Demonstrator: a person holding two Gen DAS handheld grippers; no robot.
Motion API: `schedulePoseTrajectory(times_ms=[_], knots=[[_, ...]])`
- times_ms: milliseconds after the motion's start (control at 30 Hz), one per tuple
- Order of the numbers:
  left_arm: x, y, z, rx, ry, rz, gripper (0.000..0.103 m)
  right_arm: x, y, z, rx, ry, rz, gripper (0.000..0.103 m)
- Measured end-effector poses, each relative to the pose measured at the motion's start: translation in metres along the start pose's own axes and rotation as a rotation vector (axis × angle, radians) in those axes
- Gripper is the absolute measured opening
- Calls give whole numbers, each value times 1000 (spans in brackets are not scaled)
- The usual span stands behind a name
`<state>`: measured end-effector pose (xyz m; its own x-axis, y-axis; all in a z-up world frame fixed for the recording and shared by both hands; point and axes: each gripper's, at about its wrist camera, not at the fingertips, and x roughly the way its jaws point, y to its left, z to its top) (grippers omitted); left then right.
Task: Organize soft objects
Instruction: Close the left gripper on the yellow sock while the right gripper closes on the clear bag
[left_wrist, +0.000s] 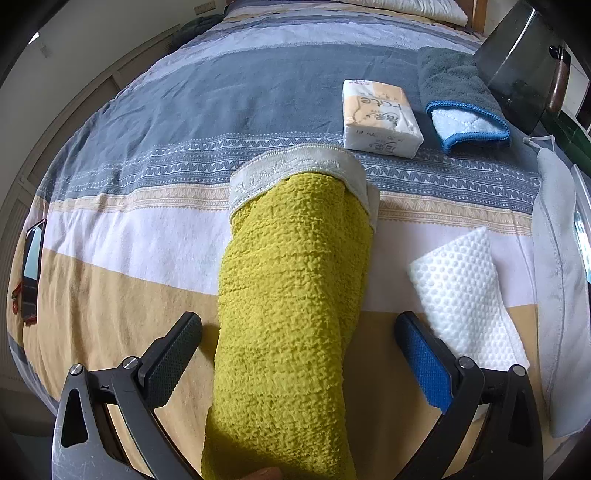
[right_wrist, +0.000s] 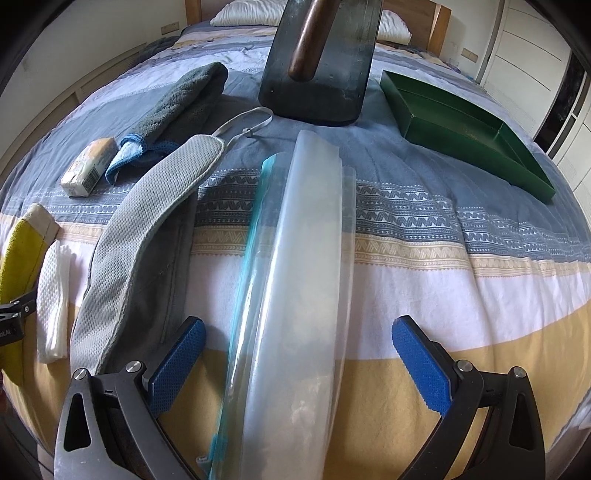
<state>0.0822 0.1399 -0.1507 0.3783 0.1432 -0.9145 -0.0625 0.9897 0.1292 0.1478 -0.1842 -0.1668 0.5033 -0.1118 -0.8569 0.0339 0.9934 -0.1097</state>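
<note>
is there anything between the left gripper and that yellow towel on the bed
Nothing visible. The yellow towel lies lengthwise in the gap of the open left hand-held gripper, both pads clear of it. The white cloth lies to the right, outside the blue pad.

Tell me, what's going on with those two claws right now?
Left gripper open, straddling yellow towel. Right gripper open around clear zip bag. Green tray empty, nothing blocking.
</note>
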Motion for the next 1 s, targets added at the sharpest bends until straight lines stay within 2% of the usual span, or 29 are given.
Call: schedulePoseTrajectory(times_ms=[300,700,900,1000], knots=[[9,2,2,7,43,-15,102,6,-3,2,20,11,23,98],[8,-1,3,32,37,0,102,2,1,0,13,12,41,86],[6,-6,-1,31,40,-4,101,0,1,-2,12,7,49,76],[6,-5,-1,25,47,-11,100,-2,1,-2,12,2,51,66]])
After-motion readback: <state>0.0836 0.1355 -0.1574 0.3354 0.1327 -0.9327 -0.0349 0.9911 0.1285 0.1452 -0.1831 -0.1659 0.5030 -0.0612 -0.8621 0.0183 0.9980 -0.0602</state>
